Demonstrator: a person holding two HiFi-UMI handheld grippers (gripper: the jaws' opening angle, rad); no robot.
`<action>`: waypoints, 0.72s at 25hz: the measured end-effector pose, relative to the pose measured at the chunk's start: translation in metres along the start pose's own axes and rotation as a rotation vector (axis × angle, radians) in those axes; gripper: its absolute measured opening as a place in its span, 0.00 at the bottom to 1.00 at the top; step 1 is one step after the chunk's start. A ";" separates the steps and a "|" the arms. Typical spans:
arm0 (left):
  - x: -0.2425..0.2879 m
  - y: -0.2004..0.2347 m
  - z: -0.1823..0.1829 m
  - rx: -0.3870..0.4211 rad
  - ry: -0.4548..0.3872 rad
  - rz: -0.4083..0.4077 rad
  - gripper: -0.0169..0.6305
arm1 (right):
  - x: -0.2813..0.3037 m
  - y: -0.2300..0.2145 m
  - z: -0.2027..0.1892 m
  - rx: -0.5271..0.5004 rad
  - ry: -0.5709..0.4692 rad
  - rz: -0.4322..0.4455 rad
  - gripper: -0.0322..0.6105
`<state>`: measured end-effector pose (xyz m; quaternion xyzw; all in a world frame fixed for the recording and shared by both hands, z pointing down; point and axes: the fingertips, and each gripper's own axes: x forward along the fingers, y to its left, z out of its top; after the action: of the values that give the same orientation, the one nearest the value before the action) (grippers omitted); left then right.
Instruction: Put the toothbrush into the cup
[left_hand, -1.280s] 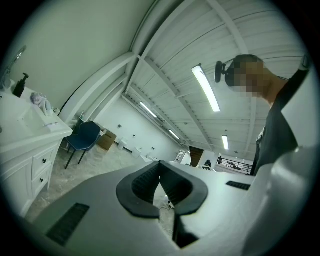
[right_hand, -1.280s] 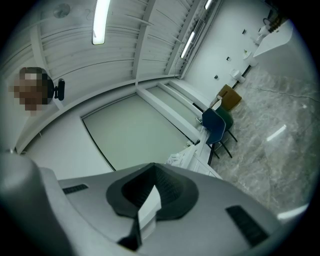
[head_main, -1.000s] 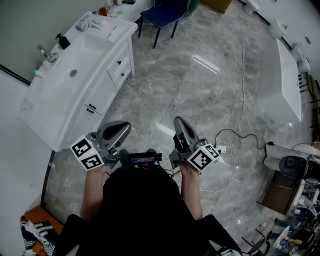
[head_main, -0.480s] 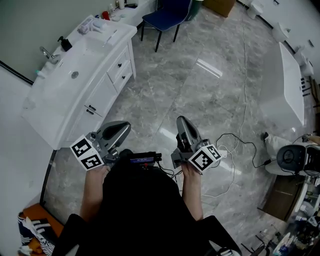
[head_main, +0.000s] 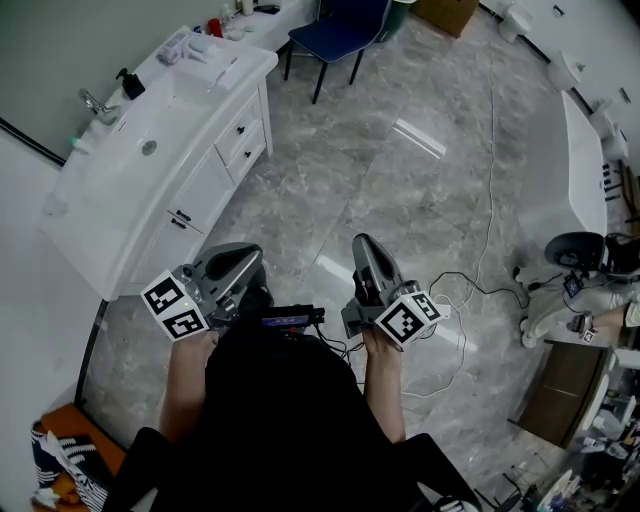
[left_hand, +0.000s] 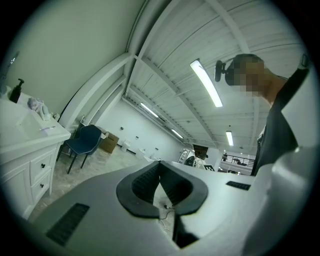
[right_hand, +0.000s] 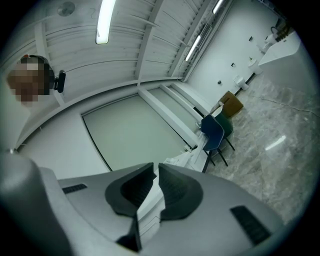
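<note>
So the person is standing out on the marble floor (head_main: 400, 180) with both grippers tucked in at waist level, and nothing is happening with the toothbrush yet. The left gripper (head_main: 250, 262) is sitting with its jaws pressed together and nothing between them. The right gripper (head_main: 361, 245) is looking the same: jaws together bar a hairline slit, nothing in them.

The vanity (head_main: 130, 200) is running along the left side, well apart from both grippers. Near the far right corner of its top something slim and pale is lying flat. I'm taking that to be the toothbrush (head_main: 222, 68), though it's too small to be sure. A cluster of pale bits (head_main: 190, 45) is sitting at the far edge just beside it. The cup might be in there, but I honestly can't tell. A black pump bottle (head_main: 128, 82) is standing at the back edge near the tap (head_main: 93, 104).

I'm reading this as the approach step, with the task basically at zero. The next move is calling for walking to the far end of the vanity, opening one gripper and pinching across the handle. Something that thin lying flat is probably going to be fiddly to pick up.
</note>
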<state>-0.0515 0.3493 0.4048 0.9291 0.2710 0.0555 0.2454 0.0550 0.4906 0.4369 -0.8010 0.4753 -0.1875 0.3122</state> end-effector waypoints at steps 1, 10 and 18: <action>0.000 0.007 0.001 -0.006 -0.004 -0.002 0.04 | 0.005 0.000 -0.001 -0.004 0.006 0.001 0.08; 0.016 0.071 0.027 -0.056 -0.044 -0.029 0.04 | 0.070 -0.007 0.003 -0.028 0.068 -0.023 0.10; 0.005 0.147 0.066 -0.092 -0.106 0.003 0.04 | 0.160 0.006 -0.001 -0.045 0.143 0.002 0.10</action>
<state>0.0381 0.2157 0.4189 0.9188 0.2536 0.0193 0.3019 0.1269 0.3474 0.4342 -0.7918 0.5012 -0.2334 0.2596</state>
